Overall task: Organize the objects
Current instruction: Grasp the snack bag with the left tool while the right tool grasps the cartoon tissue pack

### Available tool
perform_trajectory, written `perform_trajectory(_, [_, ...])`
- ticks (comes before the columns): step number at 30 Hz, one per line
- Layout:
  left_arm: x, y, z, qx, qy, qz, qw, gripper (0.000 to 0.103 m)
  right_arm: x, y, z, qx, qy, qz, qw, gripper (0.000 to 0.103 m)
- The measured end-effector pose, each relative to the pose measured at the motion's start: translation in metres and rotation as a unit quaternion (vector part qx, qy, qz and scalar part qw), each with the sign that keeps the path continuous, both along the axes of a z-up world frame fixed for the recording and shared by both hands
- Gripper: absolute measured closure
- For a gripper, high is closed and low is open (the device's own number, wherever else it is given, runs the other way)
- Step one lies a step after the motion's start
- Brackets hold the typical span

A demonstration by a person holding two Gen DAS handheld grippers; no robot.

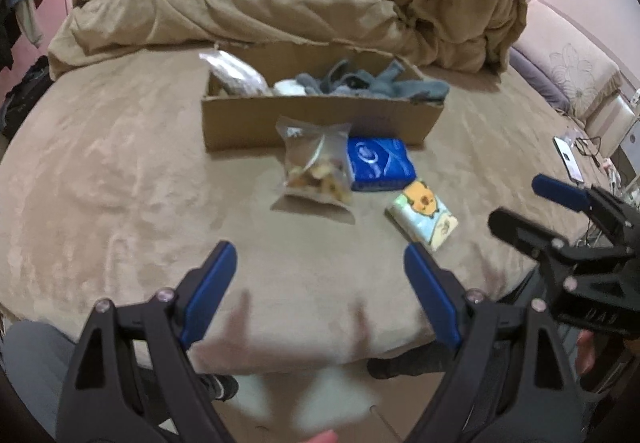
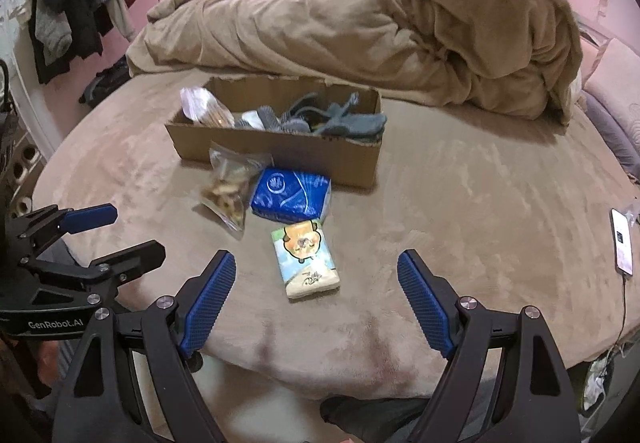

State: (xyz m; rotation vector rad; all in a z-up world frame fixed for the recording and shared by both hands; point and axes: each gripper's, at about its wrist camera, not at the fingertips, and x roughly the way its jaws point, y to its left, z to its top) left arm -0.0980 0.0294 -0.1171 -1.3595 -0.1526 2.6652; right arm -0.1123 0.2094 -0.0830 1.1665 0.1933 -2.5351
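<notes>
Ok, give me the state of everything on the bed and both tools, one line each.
Cardboard box: open-topped, upright, holds grey cloth and a clear bag.
Snack bag: outside the box, leaning against its front.
Blue tissue pack: flat on the bed, before the box.
Cartoon tissue pack: flat, nearest the tools.
Left tool: open, empty.
Right tool: open, empty.

We can read only one text: "GenRobot.AI", in white letters on the black body of the left gripper [image 2: 120, 235]. The print on the blue packet [image 2: 291, 195] stays unreadable for us.
</notes>
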Motion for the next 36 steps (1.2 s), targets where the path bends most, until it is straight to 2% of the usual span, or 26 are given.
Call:
perform_trajectory(10, [-0.045, 0.002, -0.026, -0.012, -0.003, 0.006, 0.9999, 0.016, -0.033, -0.008, -0.041, 0.014, -0.033, 0.015, 0.999, 0.017])
perform_trajectory(19, [-0.077, 0.004, -0.039, -0.015, -0.007, -0.004, 0.9999, 0.016, -0.048, -0.016, -0.070, 0.002, -0.063, 0.033, 0.997, 0.019])
perform_trajectory(21, [-0.086, 0.007, -0.044, -0.020, -0.007, -0.009, 0.9997, 0.016, -0.052, -0.016, -0.075, -0.002, -0.067, 0.033, 0.997, 0.025])
perform_trajectory(26, [-0.104, 0.012, -0.059, -0.023, -0.019, -0.011, 0.9995, 0.016, -0.060, -0.014, -0.086, -0.004, -0.080, 0.029, 0.996, 0.053])
perform_trajectory(27, [-0.105, 0.012, -0.061, -0.024, -0.018, -0.011, 0.9995, 0.016, -0.060, -0.014, -0.086, -0.006, -0.079, 0.029, 0.996, 0.053])
perform_trajectory(30, [-0.103, 0.016, -0.061, -0.032, -0.007, -0.013, 0.9994, 0.021, -0.060, -0.010, -0.086, -0.014, -0.080, 0.029, 0.996, 0.053])
perform_trajectory(32, [-0.102, 0.016, -0.058, -0.028, -0.008, -0.016, 0.9994, 0.033, -0.061, -0.008, -0.085, -0.016, -0.080, 0.028, 0.996, 0.053])
perform_trajectory(34, [-0.101, 0.015, -0.054, -0.020, -0.007, -0.016, 0.9996, 0.041, -0.060, -0.008, -0.084, -0.016, -0.079, 0.026, 0.996, 0.053])
perform_trajectory(36, [-0.098, 0.014, -0.050, -0.016, -0.005, -0.015, 0.9997, 0.042, -0.059, -0.008, -0.082, -0.016, -0.077, 0.025, 0.997, 0.053])
